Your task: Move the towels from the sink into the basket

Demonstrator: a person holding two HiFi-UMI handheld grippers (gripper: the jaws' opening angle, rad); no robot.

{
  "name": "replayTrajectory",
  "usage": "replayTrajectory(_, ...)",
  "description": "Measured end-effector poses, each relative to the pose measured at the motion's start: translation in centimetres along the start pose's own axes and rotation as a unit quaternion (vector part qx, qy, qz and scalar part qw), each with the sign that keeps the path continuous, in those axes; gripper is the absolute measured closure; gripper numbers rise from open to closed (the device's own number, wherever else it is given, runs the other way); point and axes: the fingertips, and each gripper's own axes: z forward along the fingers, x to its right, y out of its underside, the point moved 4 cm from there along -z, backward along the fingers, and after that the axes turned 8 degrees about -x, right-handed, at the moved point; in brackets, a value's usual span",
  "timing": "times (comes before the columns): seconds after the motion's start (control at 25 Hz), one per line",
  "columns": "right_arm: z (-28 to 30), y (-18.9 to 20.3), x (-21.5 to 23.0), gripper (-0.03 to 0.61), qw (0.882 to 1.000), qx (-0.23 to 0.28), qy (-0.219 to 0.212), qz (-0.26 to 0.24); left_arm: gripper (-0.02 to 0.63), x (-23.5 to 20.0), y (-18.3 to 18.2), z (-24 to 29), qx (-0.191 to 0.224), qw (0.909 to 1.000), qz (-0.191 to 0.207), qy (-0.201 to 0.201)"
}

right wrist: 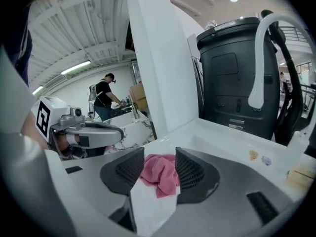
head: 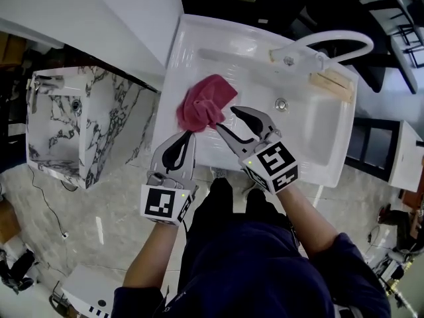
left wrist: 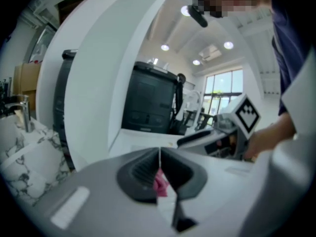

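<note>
One white sink (head: 318,131), and in it one pink towel (head: 205,105), bunched at the near-left side, right at the tips of both grippers. The left gripper (head: 187,135) is closed tight on a fold of it. Its own view confirms this: jaws together (left wrist: 159,157), a sliver of pink towel (left wrist: 160,184) pinched between them. The right gripper (head: 224,118) stands moderately wide, and only its own view shows the towel (right wrist: 160,174) sitting loosely between the parted jaws (right wrist: 160,154). Count: one towel, two grippers, one curved white faucet (head: 331,45) beyond the right gripper, one drain (head: 281,103). The head view alone shows a marbled basin (head: 86,124) off the left gripper's left. The right gripper view alone catches a person (right wrist: 104,98) working in the background.
</note>
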Motion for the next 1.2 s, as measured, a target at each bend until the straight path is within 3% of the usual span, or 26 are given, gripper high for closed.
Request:
replayTrajectory(0.72, 9.0, 3.4, 0.3, 0.295, 0.995, -0.088, -0.028, 0.027, 0.606, -2.9, 1.5, 0.5, -0.018, 0.9997, -0.014, -0.01)
replayTrajectory(1.2, 13.1, 5.2, 1.2, 0.288, 0.988, -0.148, -0.022, 0.034, 0.606, -4.3, 1.3, 1.0, -0.016, 0.9994, -0.025, -0.014)
